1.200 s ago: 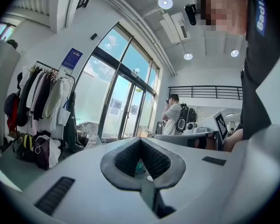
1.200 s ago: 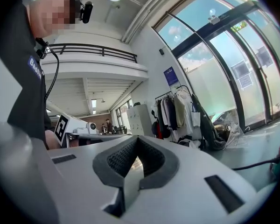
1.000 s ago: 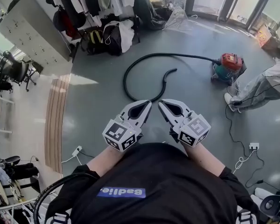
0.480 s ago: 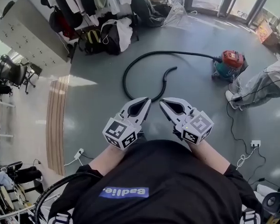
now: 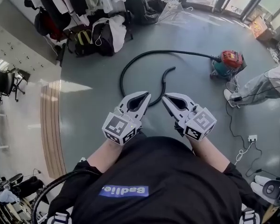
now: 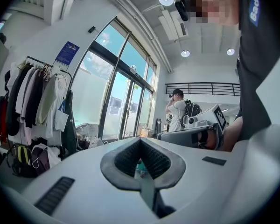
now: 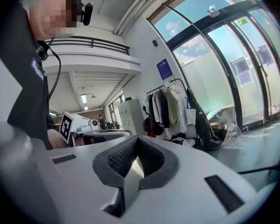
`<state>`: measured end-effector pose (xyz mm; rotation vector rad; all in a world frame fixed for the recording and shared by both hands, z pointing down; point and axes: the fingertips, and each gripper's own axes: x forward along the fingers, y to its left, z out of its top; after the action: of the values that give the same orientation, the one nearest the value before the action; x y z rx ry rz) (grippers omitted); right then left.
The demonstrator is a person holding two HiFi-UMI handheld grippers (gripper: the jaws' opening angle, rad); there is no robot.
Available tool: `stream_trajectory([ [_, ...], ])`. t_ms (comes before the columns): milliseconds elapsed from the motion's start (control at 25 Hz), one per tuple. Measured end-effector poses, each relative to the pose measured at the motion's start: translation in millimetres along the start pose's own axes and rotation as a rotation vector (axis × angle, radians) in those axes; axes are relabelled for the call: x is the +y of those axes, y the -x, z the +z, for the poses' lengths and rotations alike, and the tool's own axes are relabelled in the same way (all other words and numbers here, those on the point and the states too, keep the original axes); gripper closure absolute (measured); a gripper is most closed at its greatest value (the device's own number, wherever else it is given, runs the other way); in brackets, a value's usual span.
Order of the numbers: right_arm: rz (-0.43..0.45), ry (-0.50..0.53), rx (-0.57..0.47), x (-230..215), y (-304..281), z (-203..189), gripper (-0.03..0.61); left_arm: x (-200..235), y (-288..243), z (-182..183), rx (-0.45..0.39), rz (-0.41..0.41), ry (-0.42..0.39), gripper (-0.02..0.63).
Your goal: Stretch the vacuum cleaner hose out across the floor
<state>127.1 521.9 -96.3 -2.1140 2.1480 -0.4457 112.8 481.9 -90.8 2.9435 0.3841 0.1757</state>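
Tools (image 5: 147,95) (image 5: 164,96) nearer curled black hose (image 5: 121,78)

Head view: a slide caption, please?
Left gripper and right gripper, shut and empty, face the curled hose of the vacuum cleaner.

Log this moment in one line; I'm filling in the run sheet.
stage: pre-grasp | left claw: shut, empty | right claw: shut, empty | hose: looped, untouched | vacuum: at hose's far end

Hose (image 5: 172,51) left of vacuum cleaner (image 5: 229,62)
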Motion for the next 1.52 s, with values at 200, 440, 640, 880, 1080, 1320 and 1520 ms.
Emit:
stream_trajectory([
  [200, 0.006, 0.002, 0.036, -6, -75, 8, 0.584, 81, 19, 9, 0.009, 0.021, 0.003, 0.617],
  [440, 0.006, 0.006, 0.059, -16, -138, 15, 0.584, 152, 34, 5, 0.022, 0.058, 0.047, 0.617],
  [640, 0.038, 0.02, 0.072, -34, -162, 22, 0.584, 181, 23, 11, 0.02, 0.088, 0.047, 0.617],
  [880, 0.098, 0.015, 0.055, -83, -176, 33, 0.584, 202, -18, 15, 0.041, 0.138, 0.033, 0.617],
  [1080, 0.179, 0.007, 0.061, -142, -186, 41, 0.584, 223, -68, 20, 0.064, 0.199, 0.018, 0.617],
  [1320, 0.272, 0.012, 0.101, -197, -210, 46, 0.584, 258, -113, 17, 0.087, 0.29, 0.046, 0.617],
  [1520, 0.302, 0.014, 0.147, -214, -234, 43, 0.584, 282, -116, 14, 0.086, 0.32, 0.072, 0.617],
])
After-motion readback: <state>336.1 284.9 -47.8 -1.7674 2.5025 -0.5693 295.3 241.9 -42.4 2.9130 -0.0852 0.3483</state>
